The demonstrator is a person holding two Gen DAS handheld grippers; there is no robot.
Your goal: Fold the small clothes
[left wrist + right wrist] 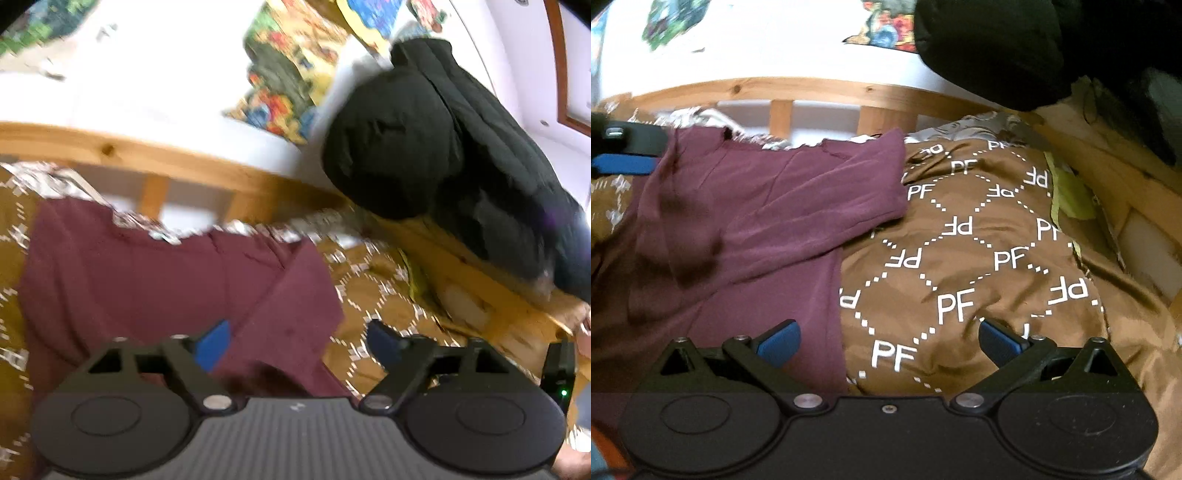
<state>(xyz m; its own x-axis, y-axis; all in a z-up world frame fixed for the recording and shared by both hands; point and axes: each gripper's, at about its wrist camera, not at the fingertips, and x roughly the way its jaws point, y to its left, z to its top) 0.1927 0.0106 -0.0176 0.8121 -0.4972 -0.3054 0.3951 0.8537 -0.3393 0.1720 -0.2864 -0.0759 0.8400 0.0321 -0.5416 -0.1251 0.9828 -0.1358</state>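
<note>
A maroon garment (155, 280) lies on a brown bedspread printed with white letters (373, 295); one sleeve is folded across its body. It also shows in the right wrist view (768, 206), left of centre. My left gripper (299, 343) is open, its blue pads wide apart just above the garment's near right edge. My right gripper (888, 341) is open and empty, straddling the garment's right edge and the bedspread (979, 243). The left gripper's blue finger (624, 164) shows at the far left of the right wrist view.
A wooden bed rail (798, 88) runs along the far side and the right (480, 280). A black jacket (436, 136) hangs over the rail at the right, also in the right wrist view (997, 44). A yellow-green cloth (1067, 192) lies by the right rail.
</note>
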